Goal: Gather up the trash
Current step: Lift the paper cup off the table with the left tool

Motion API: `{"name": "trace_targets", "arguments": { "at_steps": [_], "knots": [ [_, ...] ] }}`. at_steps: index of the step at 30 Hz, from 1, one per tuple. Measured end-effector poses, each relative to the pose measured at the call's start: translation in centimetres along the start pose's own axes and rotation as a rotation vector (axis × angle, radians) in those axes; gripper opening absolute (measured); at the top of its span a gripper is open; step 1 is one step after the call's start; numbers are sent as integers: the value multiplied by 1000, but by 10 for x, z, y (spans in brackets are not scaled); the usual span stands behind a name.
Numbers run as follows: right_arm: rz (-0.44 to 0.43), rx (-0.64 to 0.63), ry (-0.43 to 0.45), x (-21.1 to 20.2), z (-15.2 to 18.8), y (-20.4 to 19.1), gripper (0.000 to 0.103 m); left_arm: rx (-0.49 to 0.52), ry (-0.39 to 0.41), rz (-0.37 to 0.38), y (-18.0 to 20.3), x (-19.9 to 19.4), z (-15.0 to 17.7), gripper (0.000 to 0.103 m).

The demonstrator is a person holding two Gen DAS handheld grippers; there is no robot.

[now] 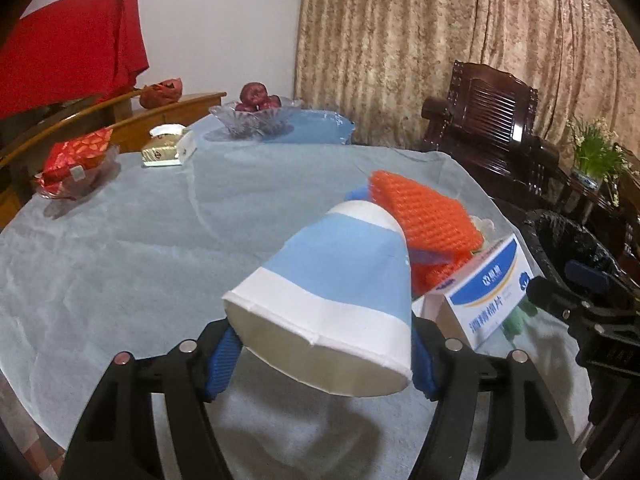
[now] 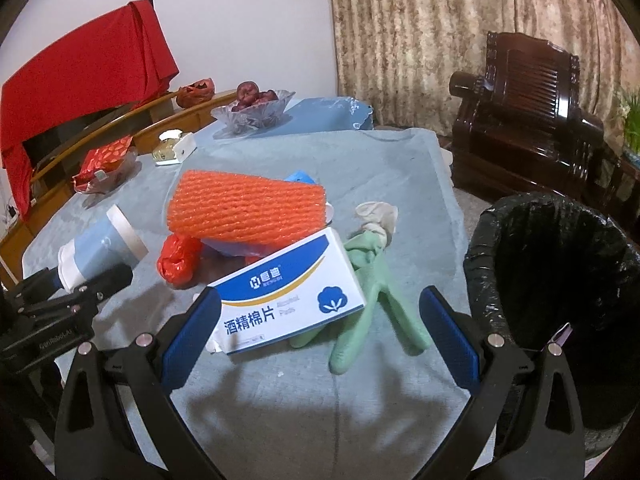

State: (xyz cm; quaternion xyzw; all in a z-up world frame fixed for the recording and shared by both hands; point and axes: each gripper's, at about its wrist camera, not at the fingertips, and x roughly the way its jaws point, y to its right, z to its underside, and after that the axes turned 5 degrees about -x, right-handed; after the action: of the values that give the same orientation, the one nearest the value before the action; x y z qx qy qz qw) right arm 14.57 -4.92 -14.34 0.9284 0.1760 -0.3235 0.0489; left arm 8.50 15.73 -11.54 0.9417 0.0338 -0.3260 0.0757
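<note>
White-blue box [image 2: 288, 300] — "酒精棉片", faint "Alcohol Pads"; left gripper [image 2: 86, 280] body — small lettering, unreadable.

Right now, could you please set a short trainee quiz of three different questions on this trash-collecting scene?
1. True or false: the left gripper holds the paper cup.
2. What lines the bin? A) black bag B) red cloth C) nothing
3. Which item lies between the white box and the bin?

Key:
1. True; its pads press the cup's sides.
2. A.
3. The green glove; the right gripper hovers open nearby.
</note>
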Motion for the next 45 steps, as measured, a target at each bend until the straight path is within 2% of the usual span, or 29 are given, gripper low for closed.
{"name": "trace_targets", "arguments": {
  "at_steps": [5, 16, 23, 31, 41, 45],
  "knots": [
    [-5, -11, -16, 7, -2, -14, 96, -7, 6, -14, -6, 3, -1, 69],
    [51, -70, -60, 29, 8, -46, 96, -13, 22, -46, -26, 3, -2, 69],
    [117, -126, -101, 42, 14, -53, 96, -27, 18, -45, -32, 6, -3, 69],
    [163, -191, -106, 32, 20, -40, 96, -22, 15, -43, -28, 6, -2, 69],
    [203, -135, -93, 4, 18, -1, 97, 16, 18, -29, -9, 4, -2, 69],
    [167, -81, -66, -3, 16, 8, 97, 24, 15, -25, -4, 7, -2, 69]
  ]
}}
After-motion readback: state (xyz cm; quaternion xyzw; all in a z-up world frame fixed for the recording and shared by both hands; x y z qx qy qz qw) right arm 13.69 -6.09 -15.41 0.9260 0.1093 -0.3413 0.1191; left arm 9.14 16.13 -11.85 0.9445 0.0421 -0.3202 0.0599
